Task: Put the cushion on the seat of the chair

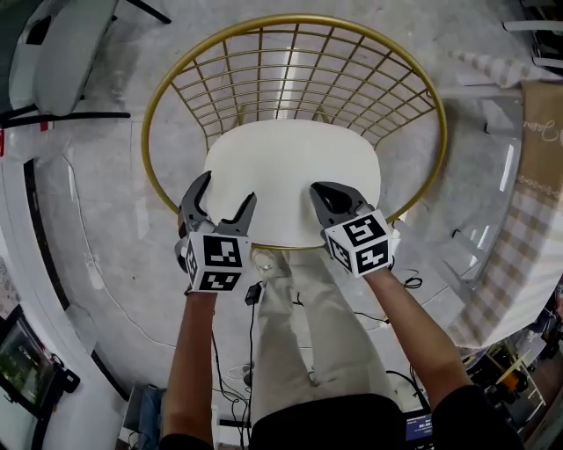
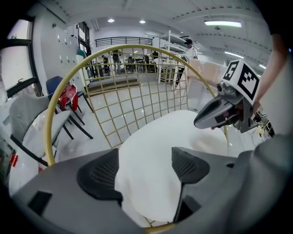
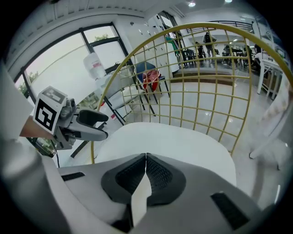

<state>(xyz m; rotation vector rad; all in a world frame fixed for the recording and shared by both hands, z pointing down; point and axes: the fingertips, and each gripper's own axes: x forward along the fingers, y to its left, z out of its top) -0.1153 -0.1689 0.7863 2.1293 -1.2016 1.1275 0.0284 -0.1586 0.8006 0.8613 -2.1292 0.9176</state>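
Grey floor; cushion (image 1: 290,167) lies on chair (image 1: 290,18). Left gripper (image 1: 230,189) fingers apart, right gripper (image 1: 318,190) pinching its edge; release likely next.

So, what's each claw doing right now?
Left claw: open, the cushion lying loose between its jaws.
Right claw: closed, pinching the cushion's edge.

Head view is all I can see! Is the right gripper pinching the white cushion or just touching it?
Observer: Pinching. The right gripper has its jaws together, with a thin white bit of cushion nipped between them.
Operator: And the left one?
Observer: The left gripper has its jaws wide apart, the cushion's edge between them, not squeezed.
Operator: What's behind the chair?
Observer: A blue chair with something red on it.
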